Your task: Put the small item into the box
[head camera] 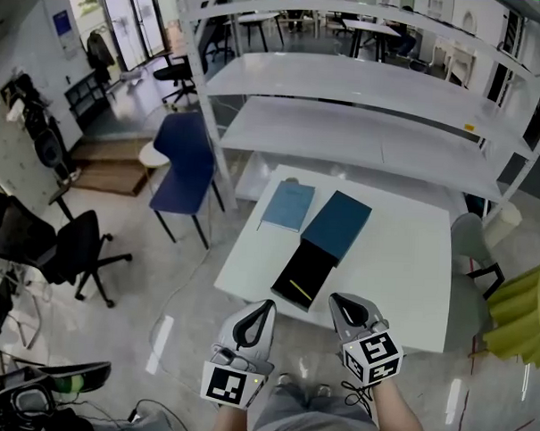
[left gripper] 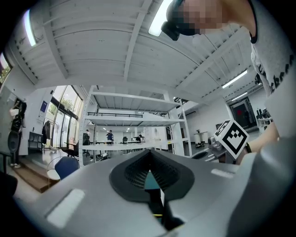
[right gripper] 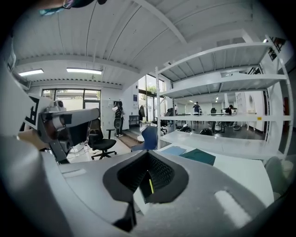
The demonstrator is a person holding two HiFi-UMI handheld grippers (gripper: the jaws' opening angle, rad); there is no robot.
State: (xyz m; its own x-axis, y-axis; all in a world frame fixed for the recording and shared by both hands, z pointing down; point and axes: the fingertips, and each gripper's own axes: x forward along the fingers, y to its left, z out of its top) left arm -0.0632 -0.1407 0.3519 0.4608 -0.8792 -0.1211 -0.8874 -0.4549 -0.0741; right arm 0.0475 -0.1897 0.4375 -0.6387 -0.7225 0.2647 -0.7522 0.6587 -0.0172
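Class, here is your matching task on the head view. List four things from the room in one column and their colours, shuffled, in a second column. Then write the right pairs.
Things
1. open box
2. chair beside the table
3. shelves behind the table
4. flat piece at the open box's far end

Colours
A. white
B. dark teal
C. black
D. dark blue

Pairs: 1-C, 2-D, 3-A, 4-B
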